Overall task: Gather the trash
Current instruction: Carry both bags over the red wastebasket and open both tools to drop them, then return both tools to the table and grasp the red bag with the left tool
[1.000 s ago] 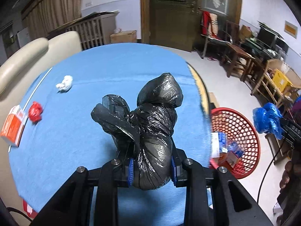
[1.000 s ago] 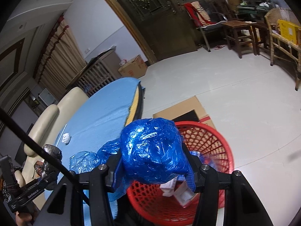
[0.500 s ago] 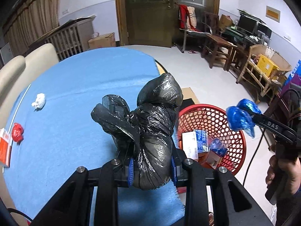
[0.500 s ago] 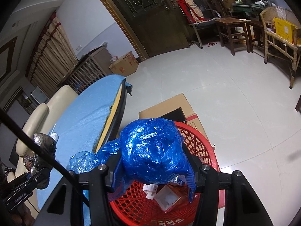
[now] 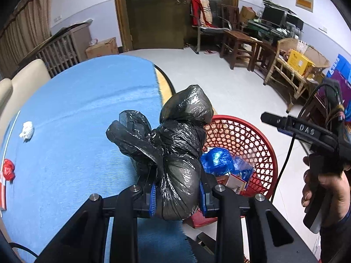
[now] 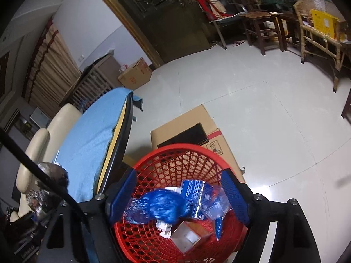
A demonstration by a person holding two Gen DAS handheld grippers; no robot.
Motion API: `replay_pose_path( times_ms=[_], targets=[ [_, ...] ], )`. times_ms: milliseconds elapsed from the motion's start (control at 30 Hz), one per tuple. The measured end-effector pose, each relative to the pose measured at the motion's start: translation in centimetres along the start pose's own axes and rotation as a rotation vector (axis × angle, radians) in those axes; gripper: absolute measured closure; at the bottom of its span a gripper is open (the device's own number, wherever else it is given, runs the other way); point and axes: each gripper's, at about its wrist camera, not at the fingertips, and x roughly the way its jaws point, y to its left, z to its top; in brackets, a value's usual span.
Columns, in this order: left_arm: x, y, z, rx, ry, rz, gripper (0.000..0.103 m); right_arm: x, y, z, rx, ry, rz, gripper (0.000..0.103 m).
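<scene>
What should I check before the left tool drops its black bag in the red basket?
1. Black bag clamped between the left tool's pads: ok.
2. Right tool emptied: ok, its jaws are opening with nothing between them; the blue bag lies in the red basket.
3. Left tool over the basket: not ok, the black bag hangs at the edge of the blue table cover, beside the basket rim.
4. Room in the basket: ok, boxes and blue bag sit low.
5. Right tool clear of the drop path: cannot tell, it hangs above the basket.
6. Table cleared: not ok, white wad and red wad remain.
</scene>
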Motion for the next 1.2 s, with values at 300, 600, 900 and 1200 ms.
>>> replay_pose_path(
  times_ms=[300,600,900,1200],
  targets=[
    [2.6,-3.9,0.5,0.081,0.064,-0.062,0.072,-1.9,-2.0,0.8,0.058,-0.046,0.006,0.021],
    [4.5,-4.8,0.1,0.107,0.131,-0.108,0.031,-3.8,-3.9,1.5,0.111,-0.092,0.0,0.021],
    [1.6,1.7,-0.3,-0.057,0.072,-0.069,0.031,-4.0,-1.9,1.5,0.07,-0.089,0.02,0.021],
    [-0.8,10.4,-3.7,-0.27,0.024,0.024,0.031,-2.5,3.9,0.4,-0.042,-0.04,0.068,0.021]
  ],
)
